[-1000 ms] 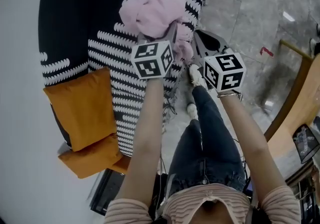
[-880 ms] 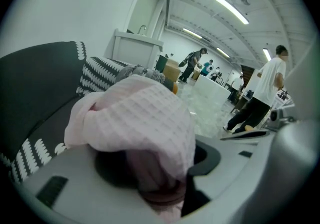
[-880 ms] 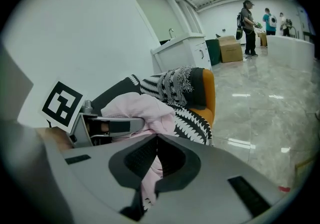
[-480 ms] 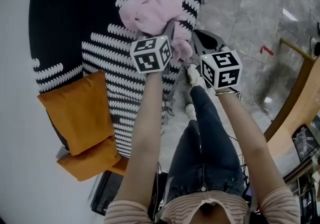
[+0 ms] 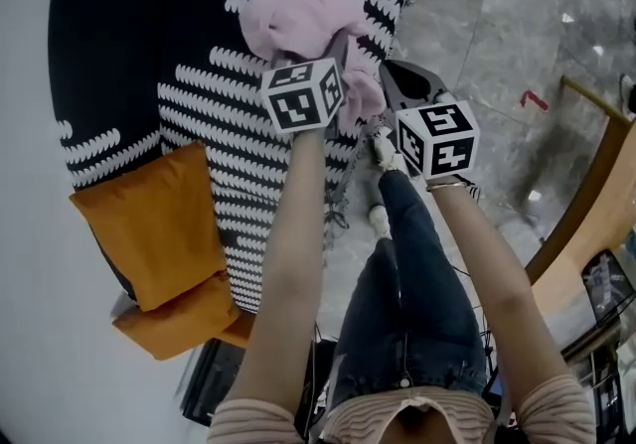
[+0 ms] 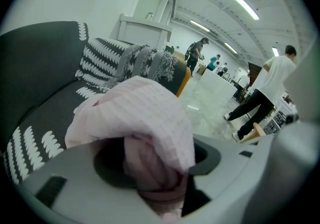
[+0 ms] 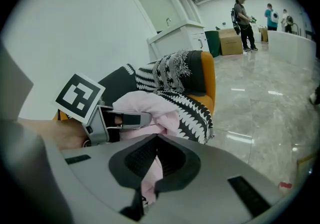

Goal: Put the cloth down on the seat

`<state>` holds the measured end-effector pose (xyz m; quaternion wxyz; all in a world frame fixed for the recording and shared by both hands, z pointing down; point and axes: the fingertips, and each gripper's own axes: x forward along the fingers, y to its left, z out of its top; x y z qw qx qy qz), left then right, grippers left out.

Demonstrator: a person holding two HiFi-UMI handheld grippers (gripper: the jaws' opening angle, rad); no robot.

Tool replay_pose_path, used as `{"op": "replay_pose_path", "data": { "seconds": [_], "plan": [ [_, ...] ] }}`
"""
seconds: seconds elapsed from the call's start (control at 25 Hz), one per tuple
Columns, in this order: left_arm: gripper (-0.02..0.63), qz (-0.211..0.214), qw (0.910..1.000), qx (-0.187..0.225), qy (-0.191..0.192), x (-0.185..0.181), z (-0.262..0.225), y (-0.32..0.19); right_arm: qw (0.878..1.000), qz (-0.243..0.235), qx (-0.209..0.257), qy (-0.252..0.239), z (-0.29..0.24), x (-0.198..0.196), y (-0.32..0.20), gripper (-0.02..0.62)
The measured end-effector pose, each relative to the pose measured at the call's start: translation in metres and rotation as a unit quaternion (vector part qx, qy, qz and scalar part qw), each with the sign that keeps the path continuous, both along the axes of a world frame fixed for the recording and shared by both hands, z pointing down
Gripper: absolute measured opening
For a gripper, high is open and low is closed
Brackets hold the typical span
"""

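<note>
Gripping bunched pink cloth (image 5: 298,20) in jaws of left gripper (image 5: 340,63) and right gripper (image 5: 390,94), over seat (image 5: 199,94), for controlled lowering.

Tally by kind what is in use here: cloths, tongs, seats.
cloth: 1
tongs: 2 (left tongs, right tongs, both closed on the cloth)
seat: 1
Total: 4
</note>
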<state>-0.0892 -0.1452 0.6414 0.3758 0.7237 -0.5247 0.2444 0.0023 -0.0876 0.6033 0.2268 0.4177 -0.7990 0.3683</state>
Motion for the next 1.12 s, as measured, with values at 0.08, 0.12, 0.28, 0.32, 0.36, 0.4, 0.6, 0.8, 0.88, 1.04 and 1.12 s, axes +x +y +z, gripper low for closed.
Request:
{"op": "replay_pose_path", "data": {
  "seconds": [0.08, 0.12, 0.28, 0.32, 0.36, 0.4, 0.6, 0.8, 0.88, 1.04, 1.12],
  "plan": [
    [0.243, 0.0, 1.0, -0.005, -0.003, 0.005, 0.005, -0.001, 1.0, 0.0, -0.002, -0.002, 0.003, 0.005, 0.001, 0.008],
    [0.245, 0.001, 1.0, -0.007, -0.004, 0.007, 0.008, -0.001, 1.0, 0.0, -0.003, -0.002, 0.005, 0.007, 0.001, 0.008],
    [0.26, 0.0, 0.9999, -0.015, 0.0, 0.001, 0.012, -0.01, 1.0, 0.002, -0.001, 0.0, 0.001, 0.001, -0.005, 0.008],
    [0.265, -0.001, 0.9999, -0.016, 0.0, -0.002, 0.011, -0.011, 1.0, 0.002, 0.001, 0.001, -0.001, -0.001, -0.006, 0.008],
    [0.272, -0.003, 0.9998, -0.018, 0.0, -0.004, 0.011, -0.012, 1.0, 0.001, 0.003, 0.002, -0.002, -0.003, -0.007, 0.008],
    [0.278, -0.005, 0.9998, -0.019, -0.001, -0.004, 0.012, -0.012, 1.0, 0.002, 0.005, 0.002, -0.003, -0.003, -0.008, 0.008],
    [0.346, -0.028, 0.9991, -0.031, -0.003, -0.007, 0.014, -0.008, 1.0, 0.005, 0.012, 0.002, -0.01, -0.002, -0.011, 0.008],
    [0.359, -0.038, 0.9989, -0.027, -0.009, -0.013, 0.001, -0.001, 1.0, 0.008, 0.022, 0.0, -0.025, -0.003, -0.011, 0.008],
    [0.359, -0.047, 0.9987, -0.022, -0.002, -0.014, -0.006, 0.003, 1.0, 0.009, 0.025, -0.001, -0.031, -0.002, -0.011, 0.008],
    [0.359, -0.065, 0.9978, -0.006, 0.009, -0.017, -0.023, 0.009, 0.999, 0.01, 0.036, -0.003, -0.042, -0.001, -0.013, 0.008],
    [0.357, -0.073, 0.9973, 0.002, 0.009, -0.021, -0.033, 0.013, 0.999, 0.011, 0.043, -0.005, -0.05, -0.001, -0.014, 0.008]
  ]
}}
